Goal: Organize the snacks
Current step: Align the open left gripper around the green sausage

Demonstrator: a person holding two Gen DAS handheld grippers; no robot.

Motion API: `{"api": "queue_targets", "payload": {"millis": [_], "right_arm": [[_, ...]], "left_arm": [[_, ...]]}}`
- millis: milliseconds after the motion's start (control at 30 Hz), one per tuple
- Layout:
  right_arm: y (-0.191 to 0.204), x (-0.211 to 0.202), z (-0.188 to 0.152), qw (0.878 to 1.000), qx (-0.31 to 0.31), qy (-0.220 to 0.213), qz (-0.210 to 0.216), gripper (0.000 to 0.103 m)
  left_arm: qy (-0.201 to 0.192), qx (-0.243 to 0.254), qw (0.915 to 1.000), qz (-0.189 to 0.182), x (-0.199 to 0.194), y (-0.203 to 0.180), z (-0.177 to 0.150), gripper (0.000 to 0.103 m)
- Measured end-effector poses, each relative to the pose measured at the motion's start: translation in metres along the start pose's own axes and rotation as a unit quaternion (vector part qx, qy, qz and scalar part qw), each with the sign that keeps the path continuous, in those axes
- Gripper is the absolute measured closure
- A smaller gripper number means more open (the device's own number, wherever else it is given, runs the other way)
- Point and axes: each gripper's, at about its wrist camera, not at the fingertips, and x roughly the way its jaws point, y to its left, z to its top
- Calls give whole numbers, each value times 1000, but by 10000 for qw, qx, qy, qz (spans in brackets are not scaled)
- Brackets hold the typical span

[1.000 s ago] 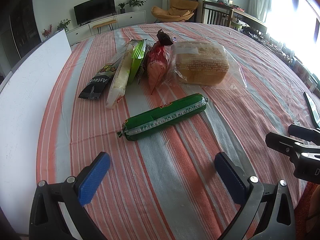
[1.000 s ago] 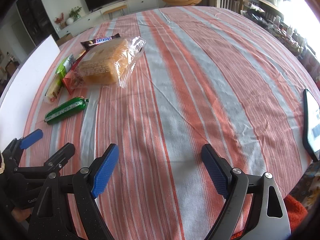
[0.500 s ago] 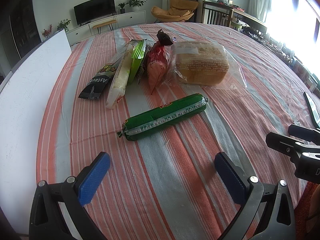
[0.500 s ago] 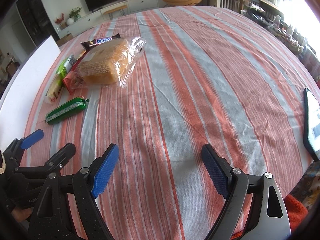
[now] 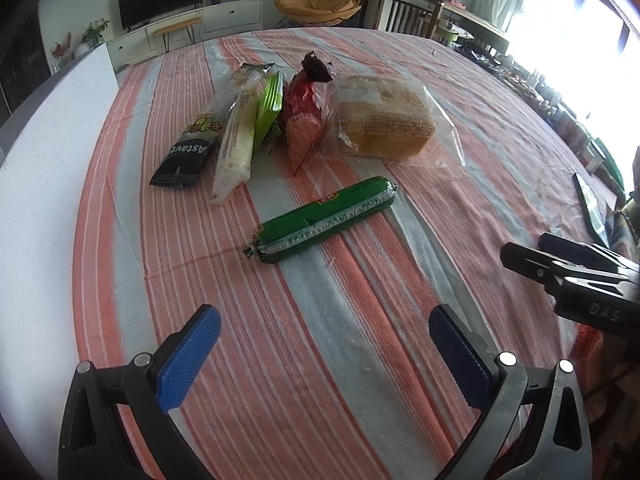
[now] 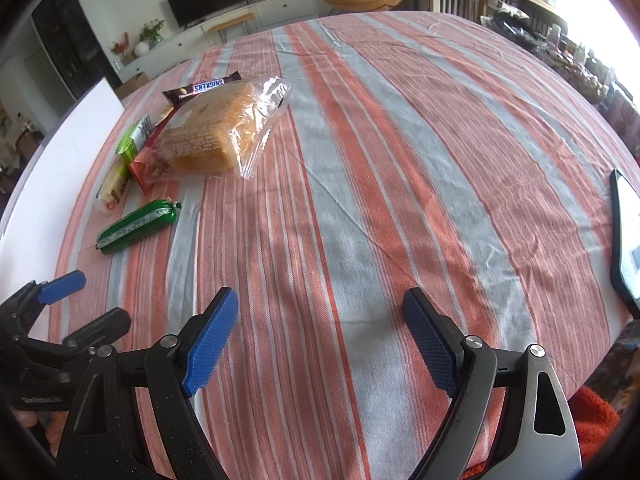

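A green sausage-shaped snack (image 5: pixel 324 218) (image 6: pixel 138 225) lies alone on the striped tablecloth, nearest to me. Behind it sits a row of snacks: a black Astave pack (image 5: pixel 185 153), a pale long bar (image 5: pixel 236 146), a bright green pack (image 5: pixel 267 110), a red pack (image 5: pixel 301 123) and a bagged bread loaf (image 5: pixel 384 122) (image 6: pixel 212 132). A Snickers bar (image 6: pixel 202 88) lies behind the loaf. My left gripper (image 5: pixel 320 354) hovers open in front of the green snack, empty. My right gripper (image 6: pixel 318 344) is open and empty over bare cloth, to the right of the left one.
A white board (image 5: pixel 44 152) runs along the table's left side. A dark phone or tablet (image 6: pixel 626 240) lies at the right edge. The table's far half holds only striped cloth (image 6: pixel 400 120). Chairs and a TV cabinet stand beyond.
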Motion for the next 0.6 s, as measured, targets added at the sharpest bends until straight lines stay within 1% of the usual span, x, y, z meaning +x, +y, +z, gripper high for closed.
{"api": "queue_targets", "payload": {"millis": [100,167,200,233,300,367,400,467,500,533,567,600], "right_arm": [[1,0,0,10000,-27,7,-30,16],[2,0,-1,10000,-39,11,-47,16],[1,-1,0,10000,-29,11,-34,16],[0,-1,0,10000,-15,7,-14,16],[-1,-2,0,10000,21,0,35,16],[-3,-3,-1,9999,66,-10,85,16],[-4,-4,-1,9999,90,-15,109,16],[-5,-5,-1,9998,138,-25,156,16],[-6,-5,-1,9997,153,-28,174,16],[-6,-5,-1,9997,162,-28,183,16],[-6,-5,-1,9997,159,-27,181,16],[-5,-5,0,9997,149,-24,173,16]], "left_arm": [[-156,344,9991,168,-14,2,16,0],[-164,721,9968,307,-14,-5,30,0],[-128,993,9944,346,-10,-12,37,0],[-104,1284,9909,386,-5,-19,42,1],[-85,1839,9813,570,9,-33,47,2],[42,2221,9728,662,26,-41,50,13],[127,2305,9706,682,33,-43,51,16],[266,2341,9696,661,45,-43,55,24],[254,2288,9714,574,47,-42,57,26],[280,2186,9743,471,48,-40,60,31],[353,2062,9772,375,50,-38,63,39],[403,1907,9806,219,50,-34,65,45]]}}
